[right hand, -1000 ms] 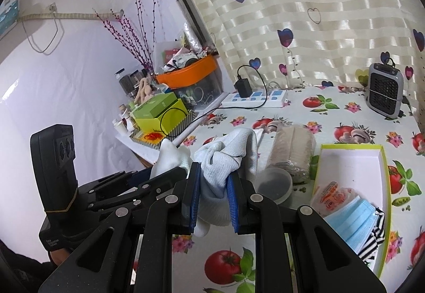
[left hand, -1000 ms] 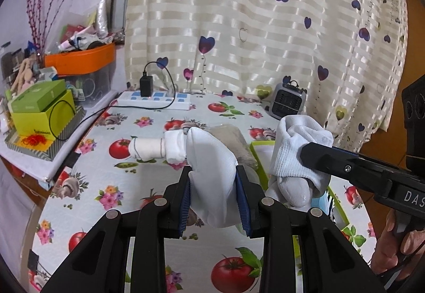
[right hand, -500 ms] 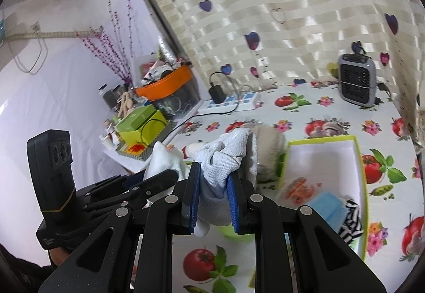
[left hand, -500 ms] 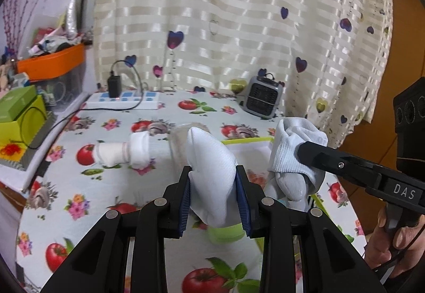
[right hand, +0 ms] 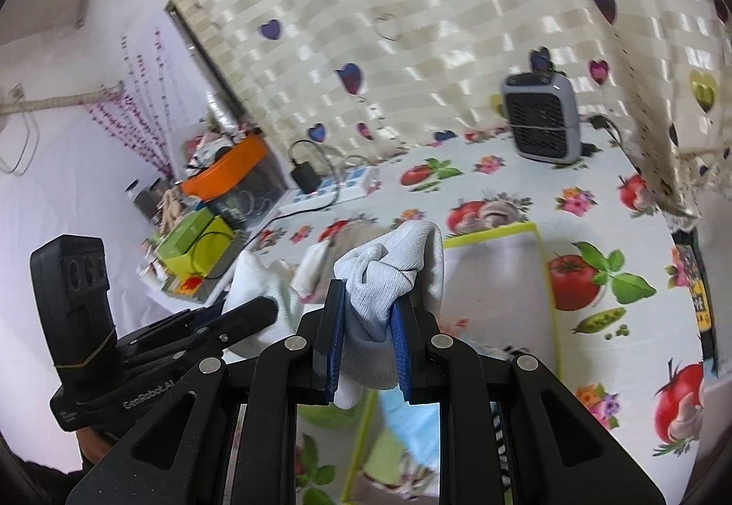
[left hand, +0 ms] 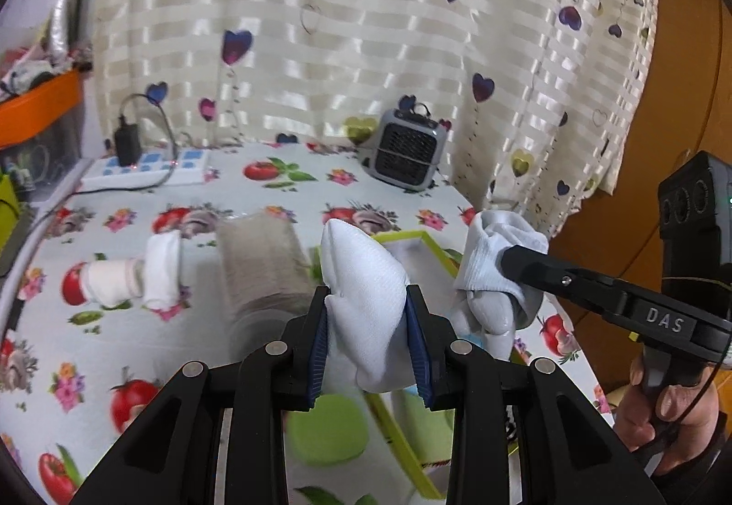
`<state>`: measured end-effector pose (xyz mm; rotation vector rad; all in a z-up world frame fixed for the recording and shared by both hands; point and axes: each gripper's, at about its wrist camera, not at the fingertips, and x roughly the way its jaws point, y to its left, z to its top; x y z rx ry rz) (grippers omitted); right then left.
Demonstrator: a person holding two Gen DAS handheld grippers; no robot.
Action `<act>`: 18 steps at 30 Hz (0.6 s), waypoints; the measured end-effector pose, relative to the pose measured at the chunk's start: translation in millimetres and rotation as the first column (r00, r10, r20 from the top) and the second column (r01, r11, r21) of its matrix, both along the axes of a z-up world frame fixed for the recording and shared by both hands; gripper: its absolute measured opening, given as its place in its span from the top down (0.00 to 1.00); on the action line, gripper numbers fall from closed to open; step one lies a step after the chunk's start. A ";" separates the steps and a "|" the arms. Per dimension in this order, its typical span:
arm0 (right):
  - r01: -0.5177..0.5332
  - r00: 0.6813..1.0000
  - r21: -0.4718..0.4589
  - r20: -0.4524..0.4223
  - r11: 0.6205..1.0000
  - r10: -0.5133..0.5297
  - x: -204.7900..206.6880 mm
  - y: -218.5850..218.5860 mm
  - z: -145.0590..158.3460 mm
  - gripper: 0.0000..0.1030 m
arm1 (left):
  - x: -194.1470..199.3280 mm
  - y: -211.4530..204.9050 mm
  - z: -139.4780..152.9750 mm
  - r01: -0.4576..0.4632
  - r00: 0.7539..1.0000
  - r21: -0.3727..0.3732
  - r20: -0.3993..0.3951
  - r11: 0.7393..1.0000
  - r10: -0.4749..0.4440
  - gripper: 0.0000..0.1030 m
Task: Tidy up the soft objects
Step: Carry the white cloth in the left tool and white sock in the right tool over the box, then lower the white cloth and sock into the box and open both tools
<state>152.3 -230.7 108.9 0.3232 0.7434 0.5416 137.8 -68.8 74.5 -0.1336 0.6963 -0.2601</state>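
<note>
White sock (left hand: 366, 294) is pinched in the left tool (left hand: 368, 345), grey sock (right hand: 389, 281) in the right tool (right hand: 366, 349); green tray (right hand: 546, 276) lies just beyond and below, nearer the right.

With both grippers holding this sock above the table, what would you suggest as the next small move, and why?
Probably lower the sock toward the open white tray with the green rim. The left gripper is shut on the sock's white end, the right gripper on its grey bunched end, and the pair hangs just above the tray's near corner. The rolled socks lie apart, on the table.
</note>
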 end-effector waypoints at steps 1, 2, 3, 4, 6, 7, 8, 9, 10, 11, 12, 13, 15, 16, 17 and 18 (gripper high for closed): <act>0.007 1.000 -0.002 -0.008 1.000 -0.007 2.7 -2.7 -3.3 0.81 | 3.9 -2.9 -3.2 0.008 1.000 -0.002 -0.010 1.000 -0.008 0.71; 0.013 1.000 -0.003 -0.018 1.000 -0.013 5.7 -5.7 -7.3 0.81 | 7.4 -5.8 -6.2 0.015 1.000 -0.004 -0.019 1.000 -0.015 0.71; 0.018 0.999 -0.004 -0.029 1.000 -0.018 8.9 -8.7 -11.9 0.81 | 12.5 -9.8 -10.9 0.026 0.999 -0.007 -0.033 1.000 -0.027 0.71; 0.023 0.999 -0.005 -0.038 1.000 -0.023 11.2 -11.1 -16.0 0.81 | 15.8 -12.6 -14.2 0.033 0.998 -0.008 -0.044 0.999 -0.033 0.71; 0.031 0.998 -0.007 -0.062 0.999 -0.031 17.5 -15.0 -25.2 0.81 | 24.0 -18.7 -21.9 0.045 0.997 -0.008 -0.067 0.999 -0.046 0.71; 0.035 0.996 -0.007 -0.077 0.999 -0.035 21.2 -17.5 -31.3 0.81 | 27.5 -21.2 -24.6 0.050 0.996 -0.007 -0.075 0.999 -0.050 0.71; 0.036 0.995 -0.007 -0.088 0.999 -0.037 25.2 -19.3 -36.1 0.81 | 31.4 -23.6 -27.1 0.052 0.995 -0.006 -0.082 0.999 -0.053 0.71; 0.038 0.994 -0.007 -0.099 0.999 -0.039 30.1 -21.0 -40.9 0.81 | 34.9 -25.7 -29.1 0.054 0.995 -0.005 -0.087 0.999 -0.054 0.71; 0.041 0.993 -0.006 -0.108 0.999 -0.041 34.7 -22.4 -44.3 0.81 | 38.0 -27.2 -30.7 0.056 0.994 -0.004 -0.090 0.998 -0.056 0.71; 0.042 0.992 -0.005 -0.117 0.999 -0.043 39.3 -23.7 -47.8 0.81 | 42.1 -29.1 -32.3 0.057 0.994 -0.003 -0.094 0.998 -0.057 0.71; 0.044 0.992 -0.006 -0.121 0.999 -0.044 42.9 -24.5 -50.4 0.81 | 46.8 -31.1 -33.8 0.058 0.994 -0.003 -0.096 0.998 -0.058 0.71; 0.045 0.991 -0.008 -0.124 0.999 -0.046 47.8 -25.5 -53.3 0.81 | 51.3 -32.6 -35.5 0.059 0.993 -0.001 -0.099 0.998 -0.058 0.71; 0.052 0.989 -0.010 -0.137 0.999 -0.053 58.0 -27.9 -59.4 0.81 | 59.0 -35.2 -38.1 0.056 0.993 -0.002 -0.108 0.998 -0.056 0.71; 0.054 0.989 -0.013 -0.140 0.998 -0.056 61.0 -28.8 -61.8 0.81 | 64.5 -37.0 -40.0 0.056 0.992 -0.004 -0.114 0.998 -0.056 0.71; 0.056 0.988 -0.017 -0.143 0.998 -0.058 63.9 -29.5 -63.8 0.81 | 68.6 -38.1 -41.5 0.057 0.991 -0.006 -0.118 0.998 -0.057 0.71; 0.059 0.987 -0.019 -0.148 0.998 -0.061 67.1 -30.6 -66.2 0.81 | 73.8 -39.9 -44.4 0.059 0.990 -0.007 -0.125 0.998 -0.060 0.71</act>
